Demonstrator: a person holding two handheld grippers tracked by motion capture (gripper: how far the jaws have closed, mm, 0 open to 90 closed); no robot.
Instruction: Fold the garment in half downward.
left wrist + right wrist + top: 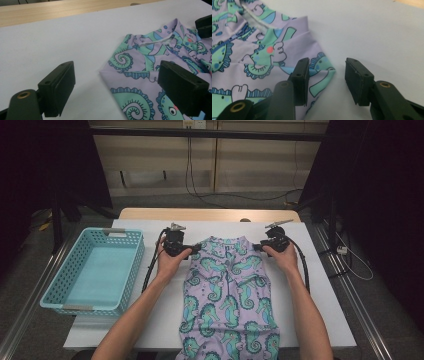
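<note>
Garment: a lilac sleeveless top (227,290) printed with seahorses lies flat down the middle of the white tabletop (320,310), neckline toward the far edge and hem running off the near edge; laid out like this, both shoulders are easy to reach.
Left gripper (194,249): at the top's left shoulder, jaws spread wide, one over bare tabletop and one over the fabric; the shoulder corner lies between them, unpinched, apparently lined up for a grab.
Right gripper (258,247): at the right shoulder, jaws partly open, straddling the shoulder's edge; neither pad presses the cloth yet.
Why the pairing: one gripper per shoulder suggests a lift or fold that keeps the top square.
Basket: a turquoise basket (59,290) stands along the left edge, well apart from the top, probably where it will go.
</note>
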